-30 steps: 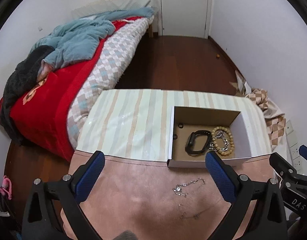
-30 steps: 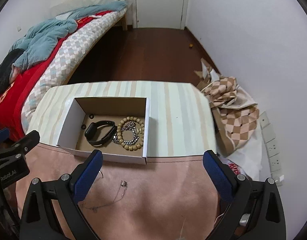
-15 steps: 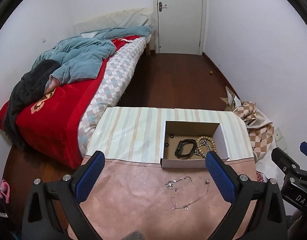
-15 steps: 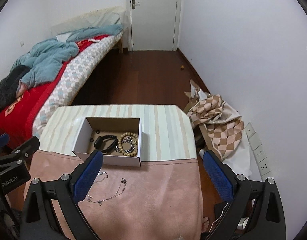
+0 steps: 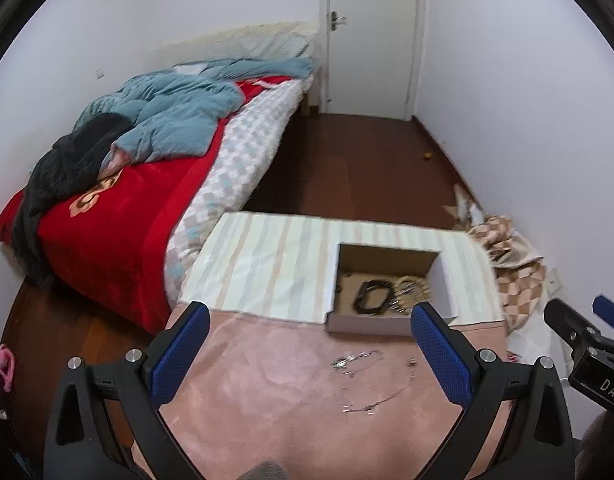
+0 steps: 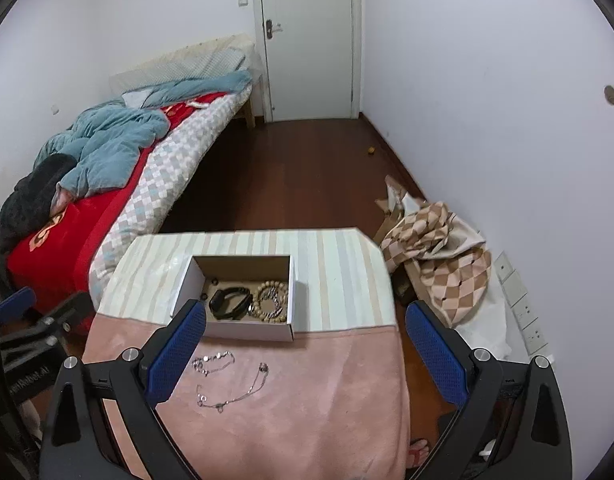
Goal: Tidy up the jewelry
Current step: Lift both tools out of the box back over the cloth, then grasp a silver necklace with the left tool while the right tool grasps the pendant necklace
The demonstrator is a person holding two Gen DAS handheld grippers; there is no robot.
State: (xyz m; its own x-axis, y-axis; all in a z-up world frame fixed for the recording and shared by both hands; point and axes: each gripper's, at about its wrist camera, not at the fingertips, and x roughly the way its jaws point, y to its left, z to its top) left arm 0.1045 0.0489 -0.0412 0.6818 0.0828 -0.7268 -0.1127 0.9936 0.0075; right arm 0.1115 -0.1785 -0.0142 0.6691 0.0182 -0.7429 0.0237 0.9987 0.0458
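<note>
A white cardboard box (image 5: 371, 326) (image 6: 243, 330) stands on the table and holds a black band (image 5: 371, 301) (image 6: 231, 301), a wooden bead bracelet (image 5: 414, 285) (image 6: 276, 291) and a silver chain. Two thin silver chains lie on the pink cloth in front of it: a short one (image 5: 357, 359) (image 6: 213, 361) and a long one (image 5: 381, 398) (image 6: 237, 394). My left gripper (image 5: 307, 354) is open and empty, high above the cloth. My right gripper (image 6: 305, 354) is open and empty, also held high.
The table (image 6: 335, 264) carries a striped cloth at the back and pink cloth (image 6: 307, 404) in front. A bed (image 5: 119, 208) with red and blue covers lies left. A checkered bag (image 6: 439, 252) sits on the floor right, by wall sockets.
Both grippers have risen and pulled back from the table, so the box and chains look smaller and farther. Both stay open. The jewelry has not moved.
</note>
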